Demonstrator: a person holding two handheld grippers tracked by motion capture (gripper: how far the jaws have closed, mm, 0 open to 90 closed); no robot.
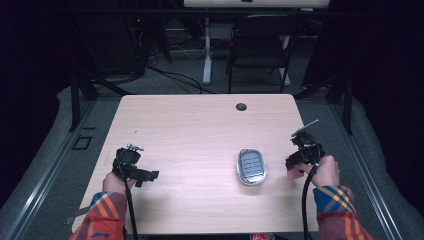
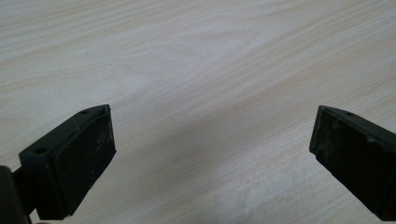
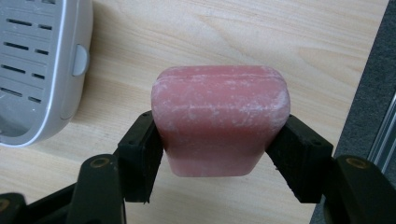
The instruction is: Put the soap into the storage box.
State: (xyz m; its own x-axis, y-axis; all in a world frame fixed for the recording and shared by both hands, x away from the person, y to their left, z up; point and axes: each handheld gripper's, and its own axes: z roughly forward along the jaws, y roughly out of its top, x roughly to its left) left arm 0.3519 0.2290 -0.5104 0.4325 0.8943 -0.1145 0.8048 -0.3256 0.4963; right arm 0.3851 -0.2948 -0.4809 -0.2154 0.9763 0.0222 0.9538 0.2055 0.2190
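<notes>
A pink bar of soap [image 3: 219,121] is clamped between the two black pads of my right gripper [image 3: 218,151], held just above the table. In the high view the right gripper [image 1: 291,167] is near the table's right edge, with the soap [image 1: 292,173] a small pink spot at its tip. To its left lies a white slotted soap dish [image 1: 251,166], which also shows at the left of the right gripper view as the soap dish [image 3: 37,65]. My left gripper [image 1: 148,176] rests at the table's left front. Its jaws [image 2: 212,154] stand wide apart over bare wood.
The light wooden table [image 1: 200,130] has a small round cable hole [image 1: 241,106] near its far edge. A dark folding chair [image 1: 260,45] and a desk leg stand beyond it. Grey floor and a metal rail run close along the right edge.
</notes>
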